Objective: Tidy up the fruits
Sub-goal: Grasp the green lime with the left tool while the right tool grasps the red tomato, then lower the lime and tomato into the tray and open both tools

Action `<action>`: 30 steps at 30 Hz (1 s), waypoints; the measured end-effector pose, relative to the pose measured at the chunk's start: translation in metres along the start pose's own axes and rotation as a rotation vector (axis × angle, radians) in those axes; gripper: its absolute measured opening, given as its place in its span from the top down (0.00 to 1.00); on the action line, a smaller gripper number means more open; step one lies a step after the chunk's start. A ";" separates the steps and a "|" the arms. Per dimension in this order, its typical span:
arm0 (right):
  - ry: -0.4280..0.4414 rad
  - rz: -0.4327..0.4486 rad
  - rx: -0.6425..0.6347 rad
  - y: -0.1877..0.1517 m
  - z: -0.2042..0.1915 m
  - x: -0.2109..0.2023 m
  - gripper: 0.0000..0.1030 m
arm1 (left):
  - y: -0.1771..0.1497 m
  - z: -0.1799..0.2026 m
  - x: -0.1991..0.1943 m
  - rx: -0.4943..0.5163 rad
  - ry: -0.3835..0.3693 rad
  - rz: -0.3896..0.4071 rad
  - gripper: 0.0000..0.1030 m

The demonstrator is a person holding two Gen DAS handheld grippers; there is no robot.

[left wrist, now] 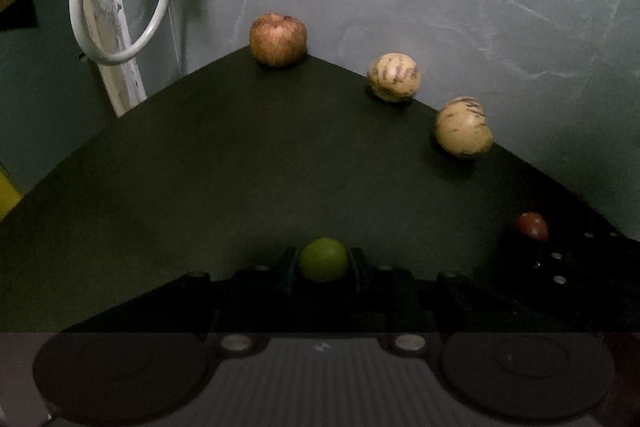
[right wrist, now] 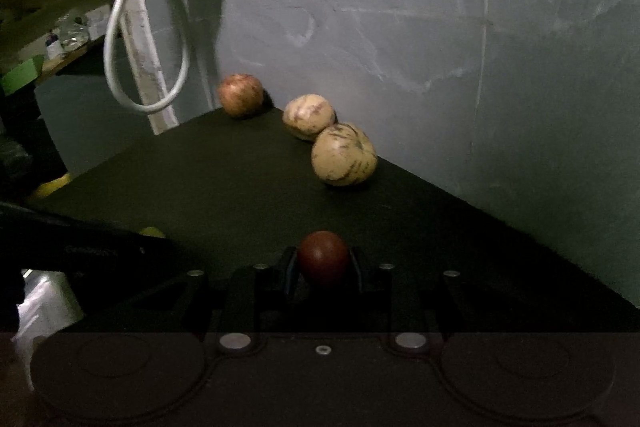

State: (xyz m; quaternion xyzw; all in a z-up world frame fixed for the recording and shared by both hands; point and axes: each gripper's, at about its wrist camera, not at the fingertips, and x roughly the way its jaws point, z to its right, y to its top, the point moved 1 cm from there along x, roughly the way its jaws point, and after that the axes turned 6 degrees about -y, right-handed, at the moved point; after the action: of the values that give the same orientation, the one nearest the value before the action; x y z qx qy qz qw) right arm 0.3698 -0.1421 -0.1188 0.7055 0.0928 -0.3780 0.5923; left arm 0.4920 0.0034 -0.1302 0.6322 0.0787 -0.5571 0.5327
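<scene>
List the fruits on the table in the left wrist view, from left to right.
Reddish-brown apple → small green fruit held in the left claw → first pale streaked fruit → second pale streaked fruit → small dark red fruit.

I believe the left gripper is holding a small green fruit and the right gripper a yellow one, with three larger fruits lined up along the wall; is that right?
Nearly. The right gripper holds a dark red fruit, not a yellow one, as the right wrist view shows. The rest stands: the left gripper holds the small green fruit, and three larger fruits line the wall.
</scene>
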 end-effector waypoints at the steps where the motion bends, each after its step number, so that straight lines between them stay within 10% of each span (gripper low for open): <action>1: 0.008 0.004 -0.004 0.000 -0.001 -0.008 0.72 | -0.002 0.001 -0.006 -0.002 -0.009 -0.001 0.73; 30: 0.148 -0.139 -0.112 -0.072 -0.041 -0.102 0.72 | -0.106 0.001 -0.104 -0.017 -0.082 -0.125 0.73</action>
State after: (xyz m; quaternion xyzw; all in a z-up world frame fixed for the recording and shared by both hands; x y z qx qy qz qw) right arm 0.2749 -0.0521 -0.1077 0.6890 0.2059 -0.3592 0.5948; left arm 0.3797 0.0982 -0.1102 0.5982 0.1007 -0.6139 0.5051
